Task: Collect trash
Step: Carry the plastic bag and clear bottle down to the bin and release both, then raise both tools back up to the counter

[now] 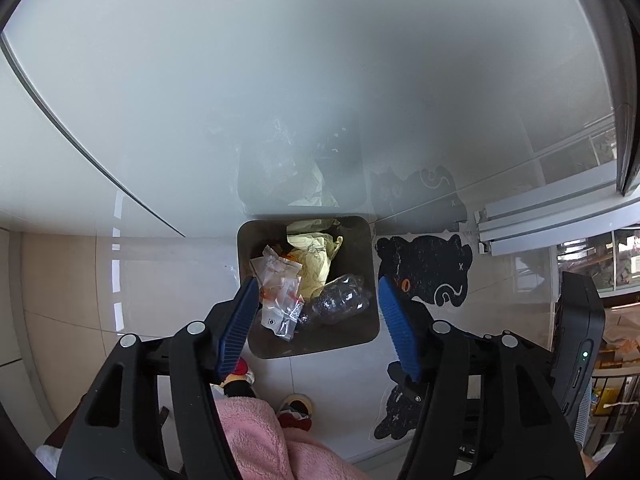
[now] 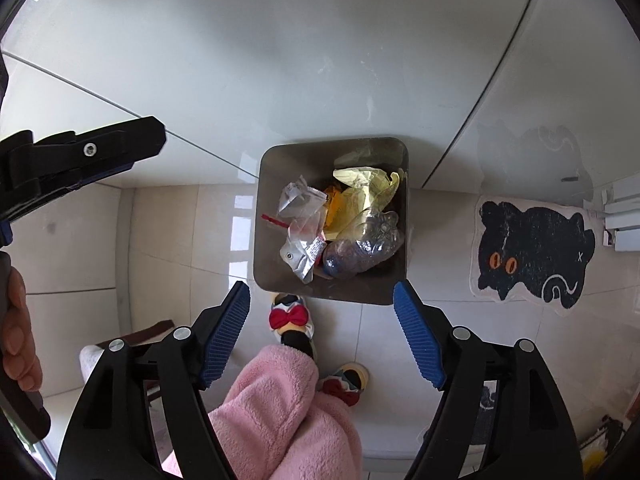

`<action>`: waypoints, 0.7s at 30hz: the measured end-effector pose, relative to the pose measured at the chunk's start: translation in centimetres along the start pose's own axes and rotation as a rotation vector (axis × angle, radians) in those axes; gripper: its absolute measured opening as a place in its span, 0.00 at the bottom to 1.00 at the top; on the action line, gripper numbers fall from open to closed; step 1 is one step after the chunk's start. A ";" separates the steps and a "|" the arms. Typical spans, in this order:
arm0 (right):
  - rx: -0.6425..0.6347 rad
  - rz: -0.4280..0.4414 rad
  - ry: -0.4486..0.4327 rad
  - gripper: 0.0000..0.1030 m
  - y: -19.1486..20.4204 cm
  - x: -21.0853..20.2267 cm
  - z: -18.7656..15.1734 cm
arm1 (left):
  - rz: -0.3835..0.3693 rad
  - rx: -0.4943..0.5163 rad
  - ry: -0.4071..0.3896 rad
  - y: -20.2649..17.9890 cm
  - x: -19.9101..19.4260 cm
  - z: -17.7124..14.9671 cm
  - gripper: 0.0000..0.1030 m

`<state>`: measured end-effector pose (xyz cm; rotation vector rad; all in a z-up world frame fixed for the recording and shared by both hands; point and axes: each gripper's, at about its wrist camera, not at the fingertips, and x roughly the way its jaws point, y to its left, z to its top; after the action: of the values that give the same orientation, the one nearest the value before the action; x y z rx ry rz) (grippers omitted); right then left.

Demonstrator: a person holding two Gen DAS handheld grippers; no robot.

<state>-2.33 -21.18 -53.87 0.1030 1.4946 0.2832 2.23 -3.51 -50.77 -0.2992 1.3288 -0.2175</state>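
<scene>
Below the left gripper (image 1: 316, 292), jaws spread and empty, the bin (image 1: 256, 344) on the floor holds a crushed bottle (image 1: 336, 298), wrappers (image 1: 280, 296) and yellow paper (image 1: 314, 260); all likely light and crinkly, best pinched at a fold

From the right gripper (image 2: 322, 294), likewise released, the bin (image 2: 272, 168) sits ahead beside a cat mat (image 2: 532, 248)

Glossy floor tiles (image 2: 180, 240), clear crinkled plastic bottle (image 2: 360, 248), fluffy pink cloth (image 2: 280, 408).
</scene>
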 end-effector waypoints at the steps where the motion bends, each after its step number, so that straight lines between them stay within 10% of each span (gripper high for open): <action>1: 0.015 0.008 -0.003 0.76 -0.2 -0.8 -0.1 | -0.001 0.001 -0.010 0.0 -0.8 0.0 0.64; 7: 0.070 0.074 -0.107 0.83 -0.8 -8.7 -0.3 | 0.010 0.036 -0.106 -1.6 -8.1 0.2 0.81; 21: 0.041 0.127 -0.485 0.85 1.4 -28.5 5.6 | -0.020 0.105 -0.326 -5.2 -23.5 4.6 0.82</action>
<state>1.58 -26.33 -25.51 0.2802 1.0133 0.3040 1.40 -0.43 -26.50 -0.2472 0.9889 -0.2434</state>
